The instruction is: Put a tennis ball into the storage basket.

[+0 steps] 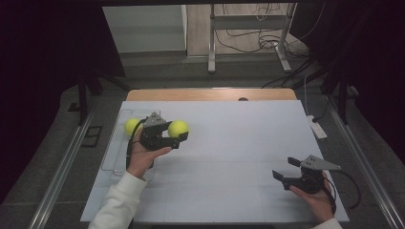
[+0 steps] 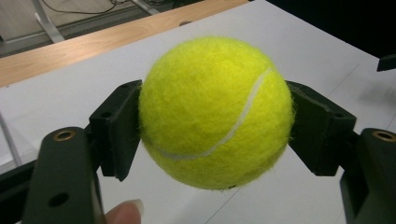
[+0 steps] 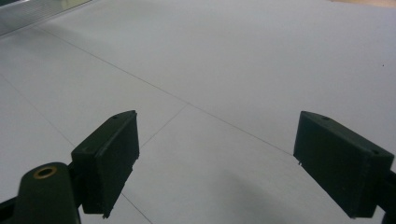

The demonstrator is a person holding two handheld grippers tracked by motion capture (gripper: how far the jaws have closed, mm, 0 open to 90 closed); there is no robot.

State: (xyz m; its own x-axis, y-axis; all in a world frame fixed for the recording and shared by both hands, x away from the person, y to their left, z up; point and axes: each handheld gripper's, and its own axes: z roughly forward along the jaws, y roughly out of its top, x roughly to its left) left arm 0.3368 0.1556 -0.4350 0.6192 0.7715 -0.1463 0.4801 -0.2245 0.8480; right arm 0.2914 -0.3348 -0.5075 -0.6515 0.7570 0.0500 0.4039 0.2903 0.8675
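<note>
Ball (image 2: 215,112) is sitting clamped between the left tool's (image 1: 177,135) jaws, raised over the bench (image 1: 229,143) left of centre. High view is showing a second ball (image 1: 131,126) in a clear tray (image 1: 111,152) behind. Right tool (image 1: 282,170) is hanging wide apart, gripping nothing, near the right front.

The high view looks down and forward on the whole white table (image 1: 229,143), while each gripper view looks closely along its own jaws at the same table surface.
</note>
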